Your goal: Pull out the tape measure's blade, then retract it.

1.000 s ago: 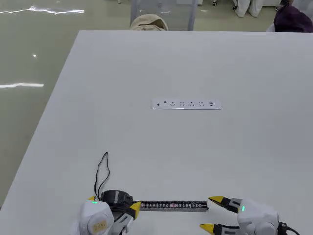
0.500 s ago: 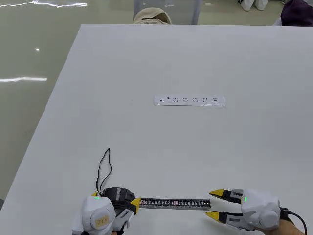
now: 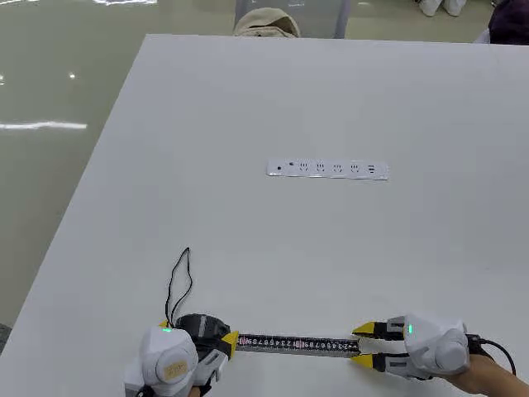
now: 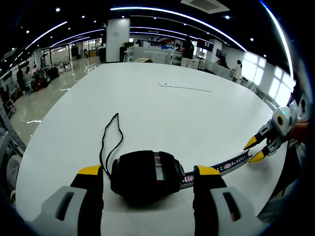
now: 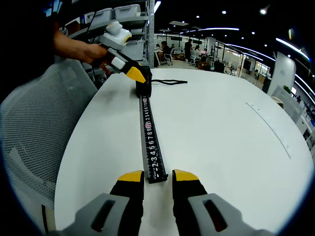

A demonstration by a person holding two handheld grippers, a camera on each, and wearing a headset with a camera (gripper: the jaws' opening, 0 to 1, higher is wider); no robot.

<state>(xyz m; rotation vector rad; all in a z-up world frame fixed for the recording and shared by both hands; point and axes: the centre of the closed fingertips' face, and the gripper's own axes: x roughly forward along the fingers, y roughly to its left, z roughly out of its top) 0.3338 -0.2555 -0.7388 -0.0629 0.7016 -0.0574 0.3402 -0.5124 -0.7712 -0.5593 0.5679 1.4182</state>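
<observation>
- The white worktop (image 3: 331, 99) carries little. A power strip (image 3: 327, 169) lies about its middle, well apart from the work at the near edge.
- The tape measure (image 3: 201, 328) sits close to the near edge, toward the left corner. Its blade (image 3: 293, 343) is run out flat along that edge toward the right.
- A thin black cord (image 3: 178, 285) loops off the case toward the left edge, lying slack.
- The left gripper (image 4: 147, 172) has its jaws set close on either side of the case. From here I cannot tell whether they clamp it or merely flank it.
- The right gripper (image 5: 157, 176) has its jaws drawn narrow about the blade's tip, one at each edge. Whether they truly pinch it, I cannot tell.
- To my eye the pull-out is done or nearly so, and the retraction comes next.
- If the right gripper lets go abruptly, the spring may whip the blade home and slam its hook into the case.
- If the left gripper's hold is loose, the case could skid along the near edge or off it.
- Squeezed by its edges, the curved blade may buckle or pop free.
</observation>
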